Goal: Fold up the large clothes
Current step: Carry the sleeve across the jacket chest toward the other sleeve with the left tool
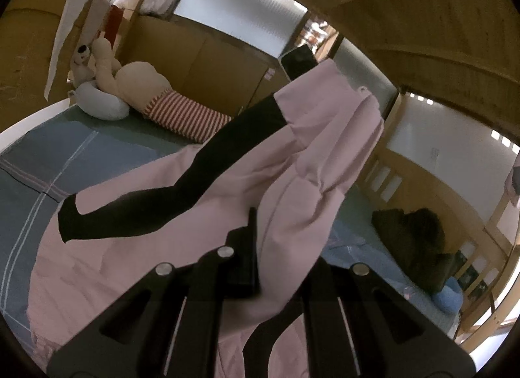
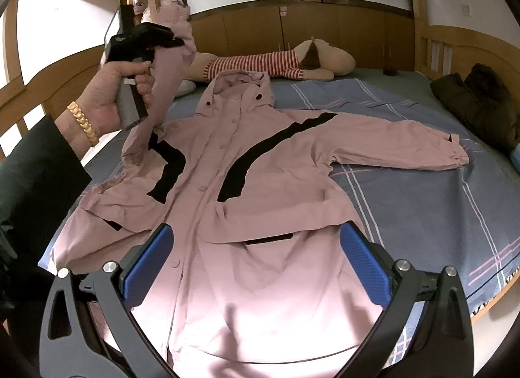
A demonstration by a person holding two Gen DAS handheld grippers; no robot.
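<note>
Clamped on the pink jacket's (image 2: 247, 163) sleeve (image 2: 169, 62), the left gripper (image 2: 175, 41) holds it raised above the bed's (image 2: 422, 202) left side. Right gripper (image 2: 256, 267) jaws stand spread wide over the hem, gripping nothing. Body and other sleeve lie flat mid-bed; a striped plush toy (image 2: 279, 62) lies along the head edge.
</note>
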